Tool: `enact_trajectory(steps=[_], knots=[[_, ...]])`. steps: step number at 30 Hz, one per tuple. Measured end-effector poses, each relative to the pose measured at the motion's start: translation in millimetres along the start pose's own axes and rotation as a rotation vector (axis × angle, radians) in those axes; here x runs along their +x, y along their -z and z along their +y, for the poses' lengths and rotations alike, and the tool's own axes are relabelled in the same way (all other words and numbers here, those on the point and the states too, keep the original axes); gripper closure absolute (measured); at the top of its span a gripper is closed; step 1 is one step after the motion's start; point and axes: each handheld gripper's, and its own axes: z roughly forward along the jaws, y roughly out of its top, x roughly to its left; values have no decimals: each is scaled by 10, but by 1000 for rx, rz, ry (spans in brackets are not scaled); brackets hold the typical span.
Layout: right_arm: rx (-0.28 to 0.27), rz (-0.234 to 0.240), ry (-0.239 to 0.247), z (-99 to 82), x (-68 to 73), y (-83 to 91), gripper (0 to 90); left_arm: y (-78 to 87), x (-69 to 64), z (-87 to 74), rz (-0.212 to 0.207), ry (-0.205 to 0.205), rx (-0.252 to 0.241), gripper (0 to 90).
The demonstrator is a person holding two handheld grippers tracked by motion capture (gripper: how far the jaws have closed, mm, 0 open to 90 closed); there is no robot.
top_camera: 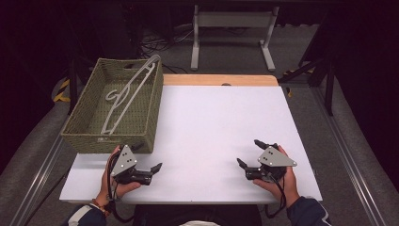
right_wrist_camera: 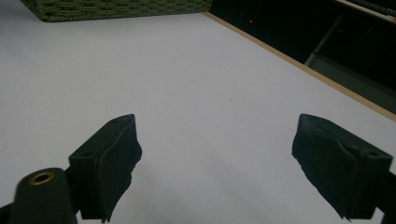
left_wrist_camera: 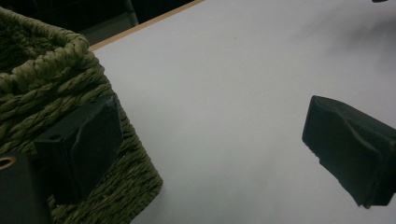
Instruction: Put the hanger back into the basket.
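A woven green basket [top_camera: 113,106] stands on the back left of the white table [top_camera: 216,122], with a white clothes hanger [top_camera: 128,93] lying slanted inside it. My left gripper [top_camera: 149,157] is held low at the table's front left, just in front of the basket's near right corner, open with nothing between the jaws. In the left gripper view the left jaw sits right against the basket [left_wrist_camera: 51,84], and the gripper [left_wrist_camera: 210,140] spans bare table. My right gripper [top_camera: 250,152] rests at the front right, open and holding nothing; in its own view the gripper [right_wrist_camera: 219,154] faces bare table.
A wooden strip [top_camera: 221,80] edges the table's far side. Beyond it a white metal frame [top_camera: 233,28] stands on the grey floor among cables. The basket's lower wall [right_wrist_camera: 116,9] shows far off in the right gripper view.
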Motion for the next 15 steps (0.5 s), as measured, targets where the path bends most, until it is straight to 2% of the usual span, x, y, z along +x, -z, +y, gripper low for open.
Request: enact_trajectory(steps=[7,11,15], knots=[[7,4,-4,-10,0,-9,151,-19,-2,-2,7,6,5,62],[5,-14,0,-17,-11,0,159,-36,5,4,0,11,0,63],[9,-23,-31,-39,-57,-12,159,-81,17,-10,3,12,29,62]])
